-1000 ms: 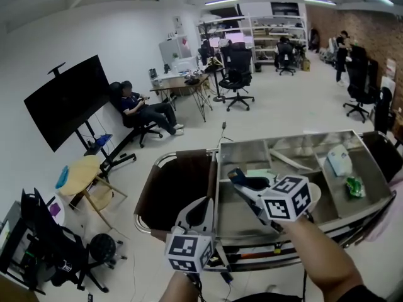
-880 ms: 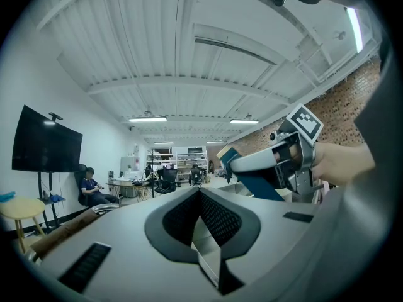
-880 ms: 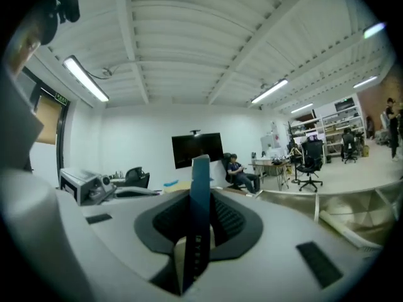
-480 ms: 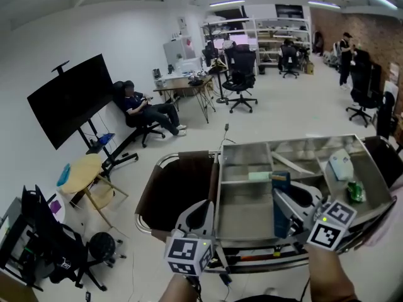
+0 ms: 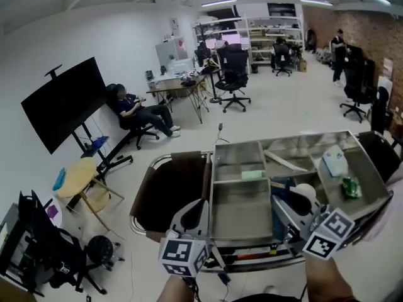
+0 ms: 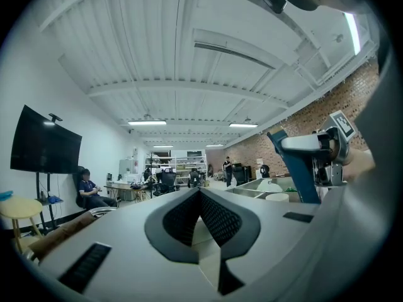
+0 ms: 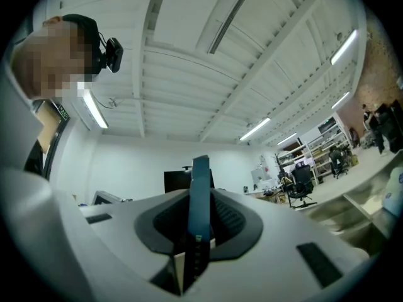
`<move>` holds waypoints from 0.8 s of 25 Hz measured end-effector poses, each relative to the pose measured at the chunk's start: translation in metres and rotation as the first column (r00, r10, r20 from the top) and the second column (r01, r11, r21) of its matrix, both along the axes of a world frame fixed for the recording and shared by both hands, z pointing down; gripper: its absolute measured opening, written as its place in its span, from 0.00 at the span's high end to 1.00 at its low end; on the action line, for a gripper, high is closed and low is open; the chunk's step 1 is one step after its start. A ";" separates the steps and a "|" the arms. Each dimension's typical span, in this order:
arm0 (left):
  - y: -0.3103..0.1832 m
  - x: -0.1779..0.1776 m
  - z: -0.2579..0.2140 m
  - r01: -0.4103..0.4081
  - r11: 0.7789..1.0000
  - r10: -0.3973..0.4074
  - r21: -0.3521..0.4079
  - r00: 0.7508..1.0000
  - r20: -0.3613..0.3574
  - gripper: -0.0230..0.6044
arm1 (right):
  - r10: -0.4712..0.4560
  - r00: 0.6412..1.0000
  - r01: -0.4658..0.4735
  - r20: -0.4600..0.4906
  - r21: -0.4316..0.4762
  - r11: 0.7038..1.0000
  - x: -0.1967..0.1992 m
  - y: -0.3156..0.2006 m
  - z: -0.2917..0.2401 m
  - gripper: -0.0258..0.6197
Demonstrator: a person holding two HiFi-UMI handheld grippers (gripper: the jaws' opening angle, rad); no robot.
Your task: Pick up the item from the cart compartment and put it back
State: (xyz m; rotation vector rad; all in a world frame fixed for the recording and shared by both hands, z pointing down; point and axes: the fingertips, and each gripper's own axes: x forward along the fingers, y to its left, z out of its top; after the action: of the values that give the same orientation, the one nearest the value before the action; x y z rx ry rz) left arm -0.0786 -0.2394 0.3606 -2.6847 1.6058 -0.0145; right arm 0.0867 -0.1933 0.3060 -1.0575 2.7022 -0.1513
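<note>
Our right gripper (image 7: 196, 247) clamps a thin blue box (image 7: 200, 194) edge-on, held over the cart (image 5: 239, 212). Our left gripper (image 6: 200, 222) is closed and empty. The narrow grip may let the box pivot and fall outside its compartment.

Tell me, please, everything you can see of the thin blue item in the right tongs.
The blue item is a thin, flat, rigid-looking slab, dark teal-blue with a plain matte face. It stands edge-on between the pads of the right tongs, which are clamped on its lower part, so most of it sticks out past their tips. In the head view it is held in the air over the cart, touching nothing else. Its material cannot be told.
</note>
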 end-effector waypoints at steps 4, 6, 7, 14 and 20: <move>0.001 0.002 0.004 -0.005 1.000 0.005 -0.006 1.000 0.017 0.96 | 0.005 1.000 -0.005 0.001 -0.004 1.000 -0.002 -0.003 0.000 0.82; 0.001 0.000 0.006 0.003 1.000 -0.003 -0.008 1.000 0.021 0.96 | 0.007 1.000 -0.007 -0.002 -0.005 1.000 -0.003 -0.005 0.001 0.82; 0.000 -0.001 0.006 0.006 1.000 -0.006 -0.010 1.000 0.016 0.96 | 0.009 1.000 -0.009 -0.003 -0.006 1.000 -0.003 -0.006 0.001 0.82; -0.002 -0.001 0.003 0.000 1.000 0.000 -0.013 1.000 -0.005 0.96 | 0.012 1.000 -0.012 -0.013 -0.017 1.000 -0.005 -0.016 0.004 0.82; -0.004 -0.001 0.005 0.000 1.000 0.000 -0.022 1.000 0.004 0.96 | 0.012 1.000 -0.012 -0.017 -0.021 1.000 -0.007 -0.019 0.006 0.82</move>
State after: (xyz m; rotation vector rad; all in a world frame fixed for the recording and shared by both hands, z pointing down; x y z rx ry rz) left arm -0.0793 -0.2433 0.3655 -2.6989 1.6136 -0.0379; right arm 0.0797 -0.2121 0.3115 -1.0859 2.7143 -0.1700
